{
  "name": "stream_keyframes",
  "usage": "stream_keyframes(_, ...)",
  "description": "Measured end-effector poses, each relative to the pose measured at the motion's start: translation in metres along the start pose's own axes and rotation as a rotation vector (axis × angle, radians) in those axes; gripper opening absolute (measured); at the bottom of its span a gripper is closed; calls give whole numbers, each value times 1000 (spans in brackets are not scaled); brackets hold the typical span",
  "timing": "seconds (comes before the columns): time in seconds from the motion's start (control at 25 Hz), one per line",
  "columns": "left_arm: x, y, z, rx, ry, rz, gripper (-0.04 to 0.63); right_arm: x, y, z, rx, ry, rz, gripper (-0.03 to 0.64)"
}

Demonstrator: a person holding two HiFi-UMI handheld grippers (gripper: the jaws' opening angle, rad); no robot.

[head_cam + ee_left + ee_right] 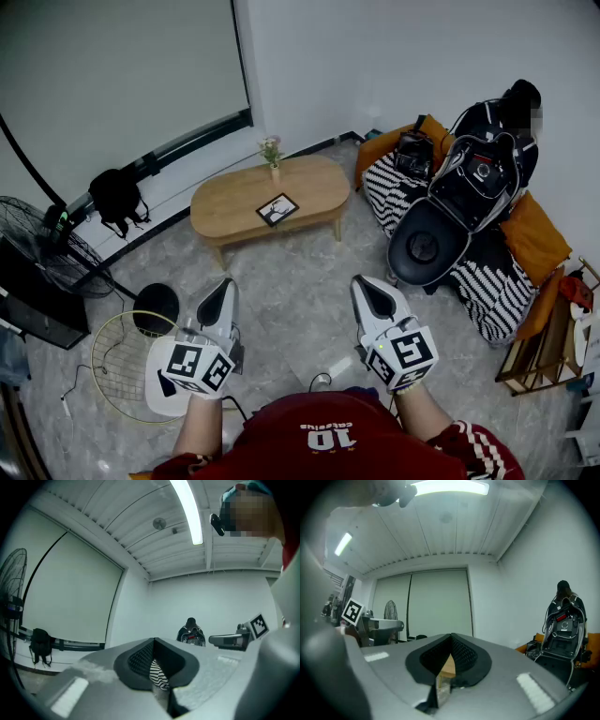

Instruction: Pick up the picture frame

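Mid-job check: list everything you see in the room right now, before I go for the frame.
table: one, wooden, oval, mid-floor
picture frame: one, black, flat on the table
flower vase: one, small, table's far edge
backpack: one, black, by the window
fan: one, black, far left
wire guard: one, pale, floor at left
sofa: one, orange, right wall
open case: one, black, on the sofa
left gripper: one, grey, shut, empty
right gripper: one, grey, shut, empty

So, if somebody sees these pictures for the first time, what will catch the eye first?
Probably the left gripper and right gripper, white, shut and empty, low in the head view. Beyond them stands an oval wooden table with the picture frame flat on it; to the right, a big black bag lies open on a striped sofa.
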State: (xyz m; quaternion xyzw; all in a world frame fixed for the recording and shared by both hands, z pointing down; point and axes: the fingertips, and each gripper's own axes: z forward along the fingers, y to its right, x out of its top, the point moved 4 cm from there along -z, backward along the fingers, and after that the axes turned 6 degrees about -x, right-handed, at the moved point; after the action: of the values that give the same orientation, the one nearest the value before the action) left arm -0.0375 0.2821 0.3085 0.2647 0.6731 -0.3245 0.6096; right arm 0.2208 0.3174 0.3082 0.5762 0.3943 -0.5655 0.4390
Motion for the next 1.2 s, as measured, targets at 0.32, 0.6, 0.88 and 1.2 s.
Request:
stream_keyframes(0.32,-5,18,-1,-13,2,-9,3,1,1,-14,5,10,-8,-2)
stream_keyframes(0.6,-4,19,1,-16,-1,-7,3,3,3,-14,10,9,-11,-3)
stream_keyframes(0.88,0,20,5,-8,9,-13,3,7,6,-9,21,11,-28,-2)
stream_keyframes(1.2,3,24,12,8,2,9,3,11,20,-2,-2,39,-24,-3)
